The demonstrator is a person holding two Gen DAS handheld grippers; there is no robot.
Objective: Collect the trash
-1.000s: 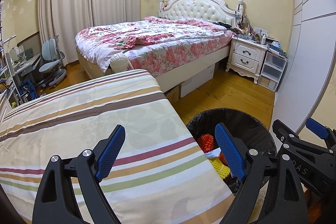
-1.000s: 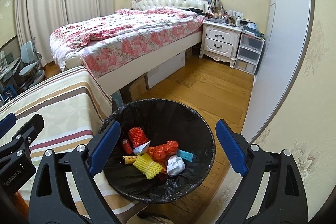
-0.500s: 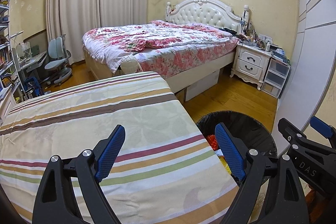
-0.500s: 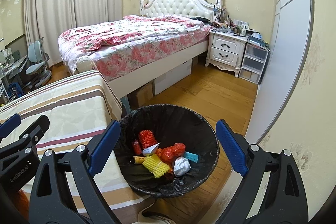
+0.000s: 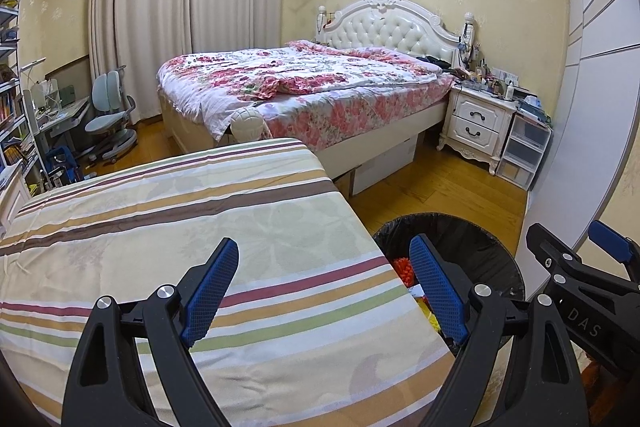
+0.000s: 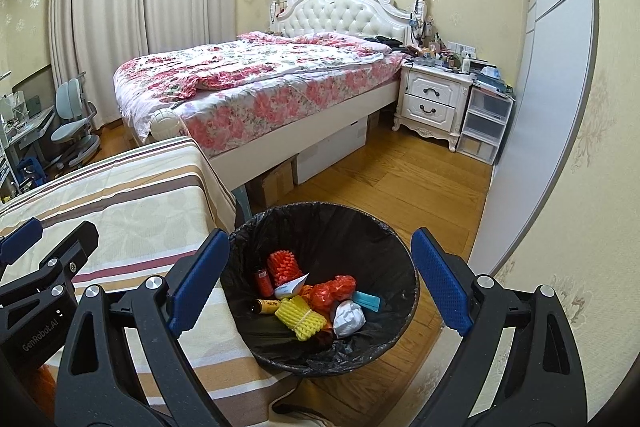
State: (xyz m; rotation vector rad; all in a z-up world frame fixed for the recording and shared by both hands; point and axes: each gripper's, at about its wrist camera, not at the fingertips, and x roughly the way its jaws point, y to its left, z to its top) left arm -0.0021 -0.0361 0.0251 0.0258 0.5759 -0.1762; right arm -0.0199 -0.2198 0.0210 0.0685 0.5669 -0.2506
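Observation:
A black-lined trash bin [image 6: 320, 219] stands on the wood floor beside the striped table. It holds a yellow foam net [image 6: 300, 317], an orange-red foam net [image 6: 283, 265], a red net [image 6: 334, 289], a white crumpled wad [image 6: 349, 315], a blue piece [image 6: 368, 301] and a small red bottle [image 6: 263, 281]. My right gripper [image 6: 320, 275] is open and empty above the bin. My left gripper [image 5: 324, 285] is open and empty over the table's striped cloth [image 5: 180, 227], with the bin [image 5: 472, 239] to its right.
A floral bed [image 6: 260, 83] stands behind, with boxes beneath it. A white nightstand [image 6: 432, 99] and plastic drawers [image 6: 484, 123] are at the back right. A white wardrobe [image 6: 540, 67] lines the right. A desk chair [image 5: 110, 119] is at the far left.
Both grippers have risen and drawn back a little, so the bin and table sit lower and farther in both views. Both stayed open.

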